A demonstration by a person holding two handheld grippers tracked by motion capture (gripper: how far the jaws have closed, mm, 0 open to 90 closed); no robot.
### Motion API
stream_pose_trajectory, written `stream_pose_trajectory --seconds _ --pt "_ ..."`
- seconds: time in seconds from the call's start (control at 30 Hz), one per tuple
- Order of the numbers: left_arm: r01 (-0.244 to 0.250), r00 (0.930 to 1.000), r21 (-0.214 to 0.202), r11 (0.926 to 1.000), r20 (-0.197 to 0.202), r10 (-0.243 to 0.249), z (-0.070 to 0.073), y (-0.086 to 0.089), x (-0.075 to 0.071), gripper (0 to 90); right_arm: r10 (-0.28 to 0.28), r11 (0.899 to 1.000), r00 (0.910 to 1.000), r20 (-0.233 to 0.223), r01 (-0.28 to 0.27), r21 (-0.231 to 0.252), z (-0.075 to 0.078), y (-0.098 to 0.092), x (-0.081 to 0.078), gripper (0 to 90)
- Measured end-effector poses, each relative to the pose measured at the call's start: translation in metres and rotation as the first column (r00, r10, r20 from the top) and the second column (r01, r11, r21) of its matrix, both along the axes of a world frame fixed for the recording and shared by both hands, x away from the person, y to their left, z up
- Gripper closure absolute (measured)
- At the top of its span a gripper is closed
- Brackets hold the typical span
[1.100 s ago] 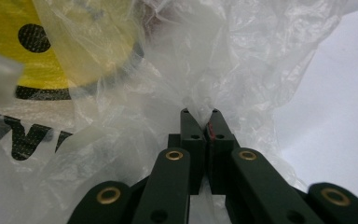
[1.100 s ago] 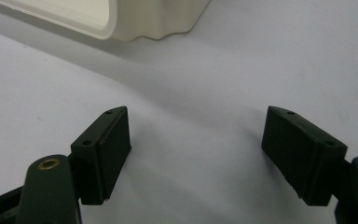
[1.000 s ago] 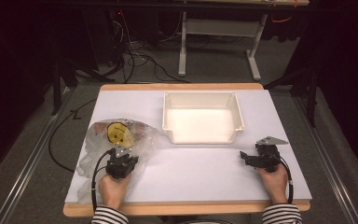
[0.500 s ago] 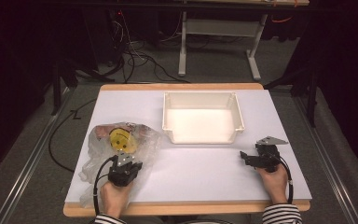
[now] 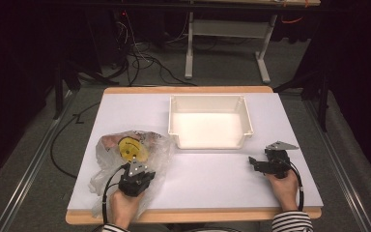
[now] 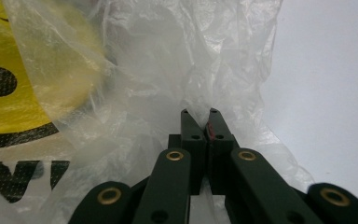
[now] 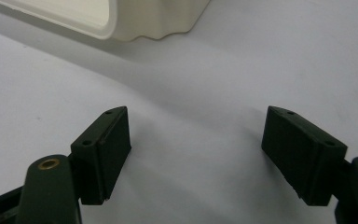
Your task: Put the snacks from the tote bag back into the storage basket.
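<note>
We found the left gripper [image 6: 199, 122] pinching the clear plastic bag [image 5: 107, 166]; right gripper [image 7: 196, 140] spread, idle; next, we judged, dragging the bag toward the white bin [image 5: 245, 116].

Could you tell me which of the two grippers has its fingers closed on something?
The left gripper: it pinches a fold of the clear plastic bag. The right gripper rests open over bare table, holding nothing.

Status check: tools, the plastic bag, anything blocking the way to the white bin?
Left tool shut on the plastic bag at its near edge. Right tool open, nothing between the jaws, resting near the white bin. Table between bag and bin is bare.
</note>
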State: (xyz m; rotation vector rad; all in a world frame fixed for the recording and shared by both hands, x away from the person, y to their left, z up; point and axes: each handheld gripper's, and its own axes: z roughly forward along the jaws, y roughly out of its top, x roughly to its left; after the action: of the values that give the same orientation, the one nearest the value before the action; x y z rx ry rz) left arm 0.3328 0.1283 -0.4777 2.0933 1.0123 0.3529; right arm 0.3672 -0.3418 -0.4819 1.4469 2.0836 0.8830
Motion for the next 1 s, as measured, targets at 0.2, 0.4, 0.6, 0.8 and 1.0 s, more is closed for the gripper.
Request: stream_pose_trajectory --seconds 0.2,0.4,0.6,0.8,1.0 --pt "0.030 0.9995 -0.001 0.9995 -0.002 -0.030 0.001 -0.009 -0.001 89.3 0.000 1.000 1.0000 0.000 0.000 0.000 0.000 0.000 0.000 23.8" --pt "0.063 0.9980 0.003 0.9980 -0.001 -0.063 0.002 -0.018 -0.003 89.3 0.000 1.000 1.0000 0.000 0.000 0.000 0.000 0.000 0.000 23.8" --pt "0.091 0.9959 -0.002 0.9959 -0.003 -0.091 0.002 -0.026 -0.005 89.2 0.000 1.000 1.0000 0.000 0.000 0.000 0.000 0.000 0.000 23.8" --pt "0.117 0.9931 -0.003 0.9931 -0.002 -0.117 0.004 -0.034 -0.006 89.3 0.000 1.000 1.0000 0.000 0.000 0.000 0.000 0.000 0.000 23.8" --pt "0.146 0.9892 -0.003 0.9892 0.001 -0.146 0.005 -0.045 -0.006 89.2 0.000 1.000 1.0000 0.000 0.000 0.000 0.000 0.000 0.000 23.8"
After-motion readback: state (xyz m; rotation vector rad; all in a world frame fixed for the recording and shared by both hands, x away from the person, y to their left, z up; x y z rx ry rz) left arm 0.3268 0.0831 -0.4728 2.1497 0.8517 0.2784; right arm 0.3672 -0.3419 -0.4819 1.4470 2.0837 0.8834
